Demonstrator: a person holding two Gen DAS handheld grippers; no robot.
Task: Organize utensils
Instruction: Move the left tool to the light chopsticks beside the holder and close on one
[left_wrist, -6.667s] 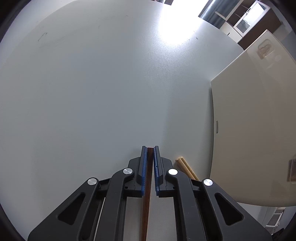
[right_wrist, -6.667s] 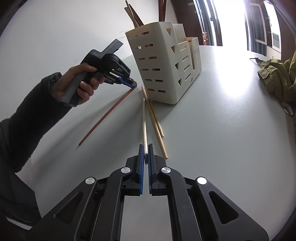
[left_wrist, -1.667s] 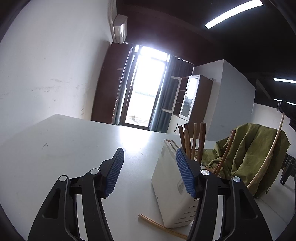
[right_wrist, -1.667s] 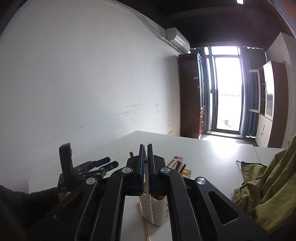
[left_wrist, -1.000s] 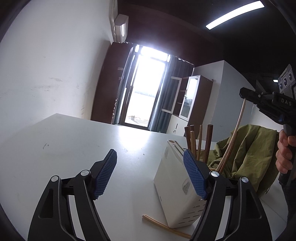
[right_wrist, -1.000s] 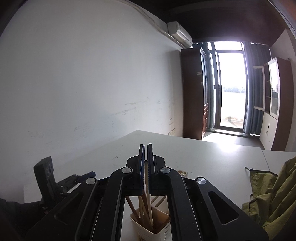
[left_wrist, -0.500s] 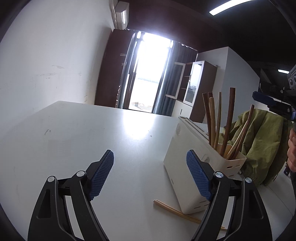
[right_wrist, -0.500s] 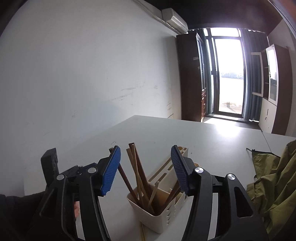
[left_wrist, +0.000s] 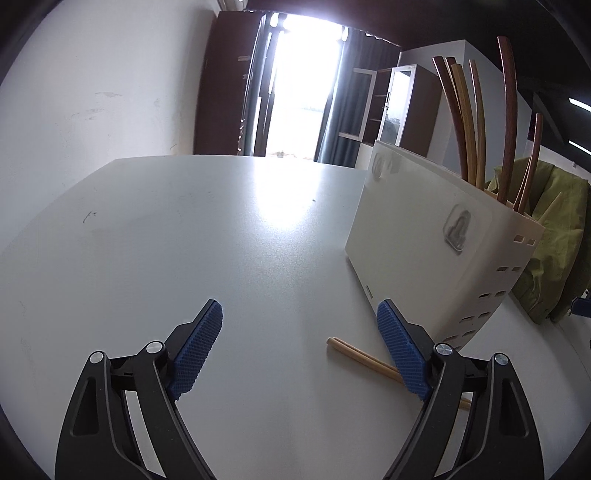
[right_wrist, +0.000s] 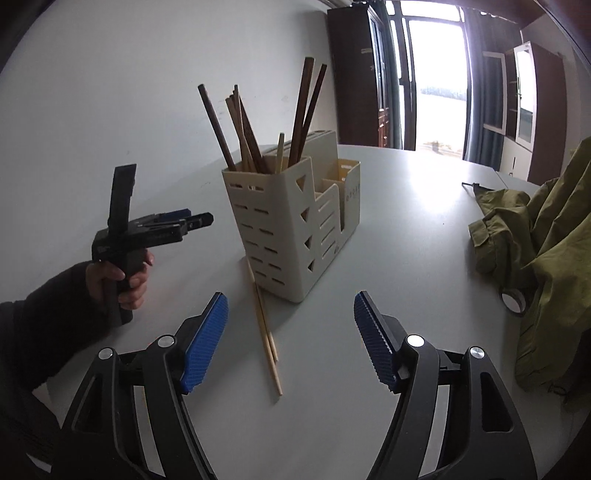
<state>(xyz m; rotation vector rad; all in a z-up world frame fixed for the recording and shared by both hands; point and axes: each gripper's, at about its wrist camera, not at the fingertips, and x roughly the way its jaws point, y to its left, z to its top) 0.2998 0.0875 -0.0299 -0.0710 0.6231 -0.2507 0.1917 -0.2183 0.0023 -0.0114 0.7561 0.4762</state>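
Observation:
A cream utensil holder (right_wrist: 295, 225) (left_wrist: 436, 236) stands on the white table, with several brown and pale chopsticks (right_wrist: 258, 133) (left_wrist: 476, 122) upright in its tall compartment. Two pale chopsticks (right_wrist: 264, 328) (left_wrist: 360, 354) lie on the table against the holder's base. My right gripper (right_wrist: 291, 343) hovers above them, its jaws still opening and nothing between the pads. My left gripper (left_wrist: 301, 349) is also widening, empty, just left of the holder; in the right wrist view the left gripper (right_wrist: 199, 218) is held by a hand left of the holder.
An olive green jacket (right_wrist: 546, 254) (left_wrist: 554, 236) is heaped on the right side of the table, with a roll of tape (right_wrist: 515, 301) by it. A dark-sleeved arm (right_wrist: 40, 325) reaches in from the left. Cabinets and a bright window stand beyond the table.
My right gripper let go of a pale chopstick into the holder, opened wide and sank toward the table. My left gripper dropped lower and opened a little more.

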